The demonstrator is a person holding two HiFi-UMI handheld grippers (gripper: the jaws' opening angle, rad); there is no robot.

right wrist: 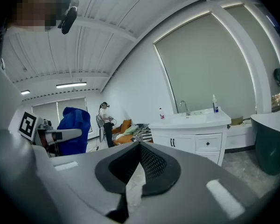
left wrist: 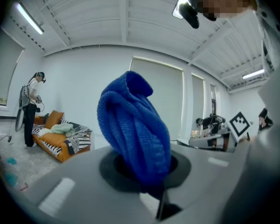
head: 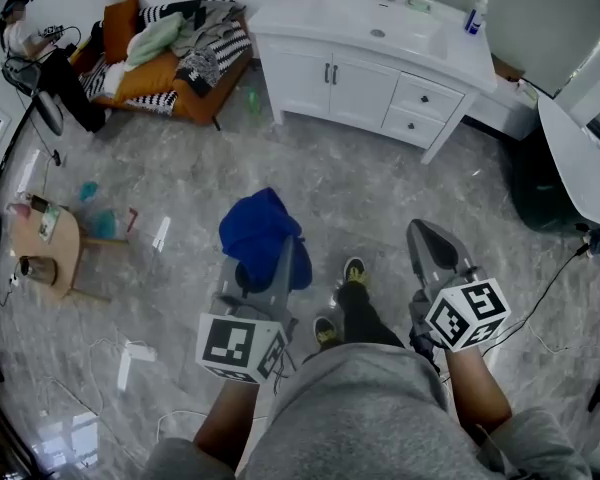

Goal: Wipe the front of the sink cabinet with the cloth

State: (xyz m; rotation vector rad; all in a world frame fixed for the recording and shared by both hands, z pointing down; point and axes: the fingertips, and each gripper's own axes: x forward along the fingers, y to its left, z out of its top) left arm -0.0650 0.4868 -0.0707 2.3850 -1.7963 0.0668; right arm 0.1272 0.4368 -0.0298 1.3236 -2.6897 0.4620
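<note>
The white sink cabinet (head: 370, 83) stands at the far side of the room, some way from me, with two doors and two drawers on its front. My left gripper (head: 283, 258) is shut on a bunched blue cloth (head: 258, 230), held over the floor in front of my left leg. In the left gripper view the cloth (left wrist: 135, 134) rises out of the closed jaws of the left gripper (left wrist: 147, 174). My right gripper (head: 427, 233) is held level with it on the right, shut with nothing in it. The right gripper view looks past the right gripper (right wrist: 140, 154) at the cabinet (right wrist: 196, 141).
An orange sofa (head: 165, 68) heaped with clothes stands left of the cabinet, with a person (head: 25, 38) beside it. A small round wooden table (head: 42, 243) is at my left. A dark tub (head: 545, 193) and a white counter (head: 580, 153) stand at the right. Cables trail over the marble floor.
</note>
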